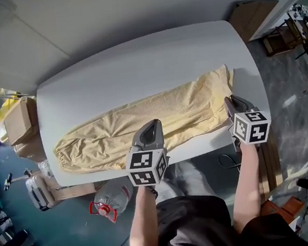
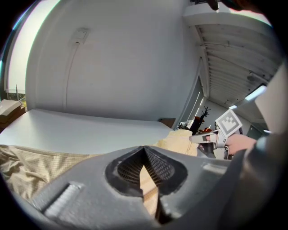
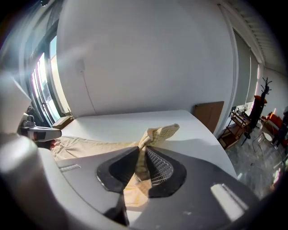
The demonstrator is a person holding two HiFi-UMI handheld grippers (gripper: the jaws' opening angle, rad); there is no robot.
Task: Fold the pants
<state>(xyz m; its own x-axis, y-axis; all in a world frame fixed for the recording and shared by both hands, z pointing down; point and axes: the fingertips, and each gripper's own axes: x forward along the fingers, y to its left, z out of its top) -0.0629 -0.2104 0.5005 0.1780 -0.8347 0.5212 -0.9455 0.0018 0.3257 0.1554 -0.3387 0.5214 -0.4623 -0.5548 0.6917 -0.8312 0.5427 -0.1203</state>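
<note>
While the right gripper's (image 3: 140, 150) jaws stand narrow, pinching a bunched corner of the pants (image 1: 143, 124) at the waist end, the left gripper's (image 2: 144, 150) jaws are closed with a strip of the same tan cloth between them, at the near edge about midway along. Outward from both, the pants lie stretched along the white table (image 1: 134, 65), cuffs at the left, waist at the right, legs seemingly laid one over the other. I judge the lengthwise fold done; the crosswise folds are not yet made
</note>
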